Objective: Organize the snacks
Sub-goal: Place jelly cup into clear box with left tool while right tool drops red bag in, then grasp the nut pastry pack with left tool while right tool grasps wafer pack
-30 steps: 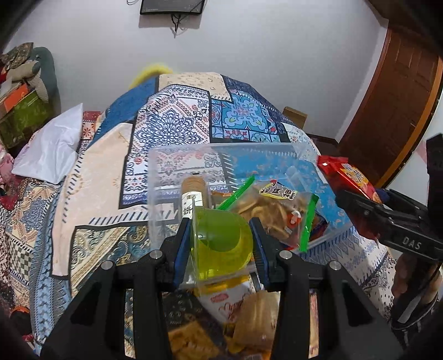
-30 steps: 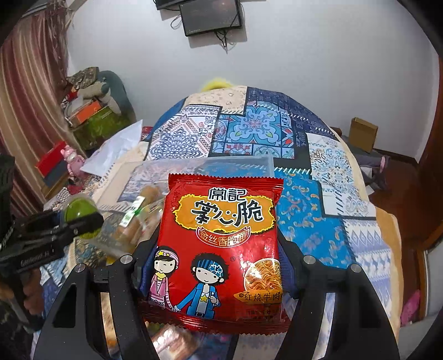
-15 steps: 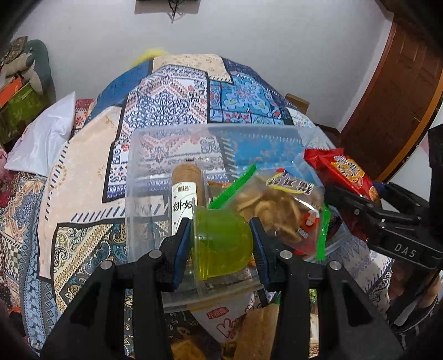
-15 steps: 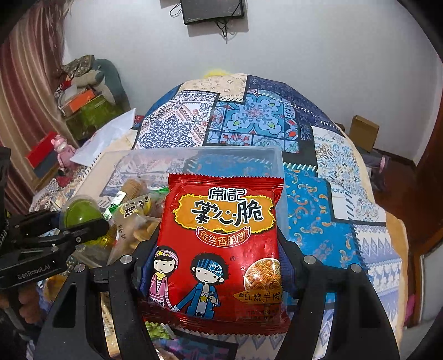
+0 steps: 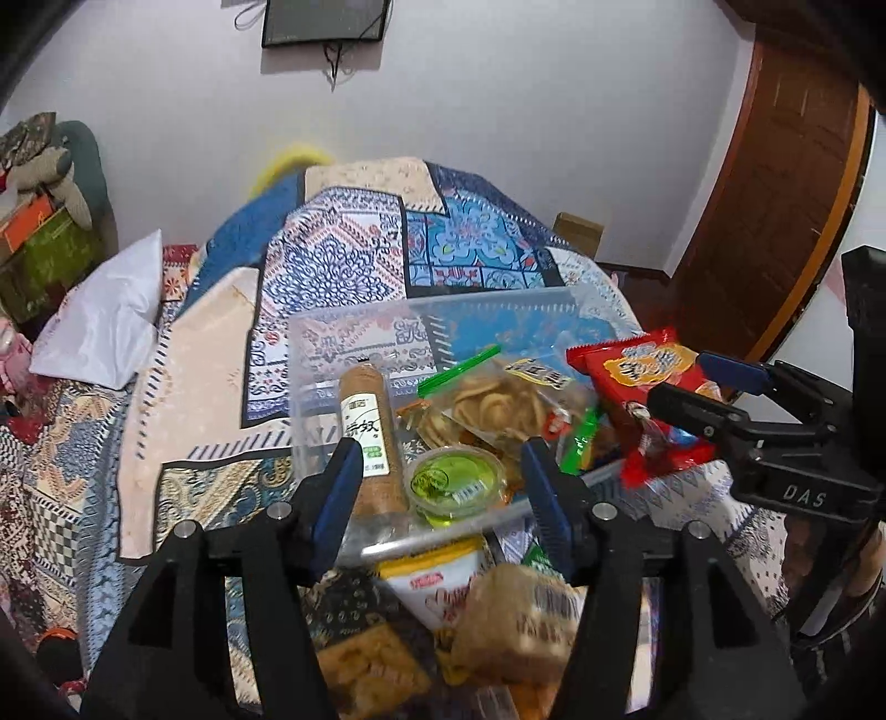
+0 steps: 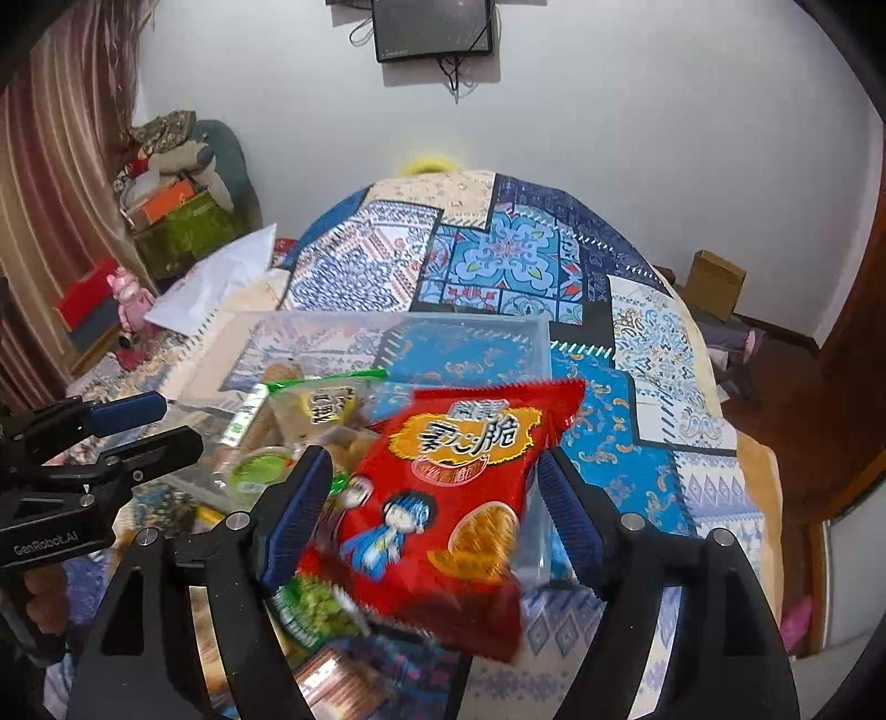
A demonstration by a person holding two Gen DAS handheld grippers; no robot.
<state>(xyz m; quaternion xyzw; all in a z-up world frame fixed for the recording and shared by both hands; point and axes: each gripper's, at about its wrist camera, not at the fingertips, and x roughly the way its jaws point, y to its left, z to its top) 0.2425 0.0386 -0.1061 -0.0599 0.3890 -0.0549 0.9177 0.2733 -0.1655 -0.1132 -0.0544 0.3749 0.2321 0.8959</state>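
Patchwork quilt (image 5: 343,266) covers the bed under your work, with a white wall and a dark screen (image 6: 433,29) behind it, and the clear bin (image 5: 443,321) sits on the quilt in front of both tools. Half a second ago your left gripper (image 5: 440,487) was clamped on the green jelly cup (image 5: 455,483); now its jaws stand wide and the cup rests upright inside the bin's near edge, just beside the brown roll (image 5: 370,437) and apart from both pads. The bag of crackers (image 5: 498,404) with the green zip lies in the bin behind the cup, as before. Your right gripper (image 6: 437,515) has also spread wide: the red noodle pack (image 6: 448,498), held flat and square between its fingers earlier, is now tilted and blurred, and whether it touches either pad cannot be told from the right wrist view. From the left wrist view the pack (image 5: 648,410) hangs over the bin's right rim, with the right tool's fingers (image 5: 698,410) across it. Loose snacks (image 5: 515,620) lie on the quilt below the bin's near wall.
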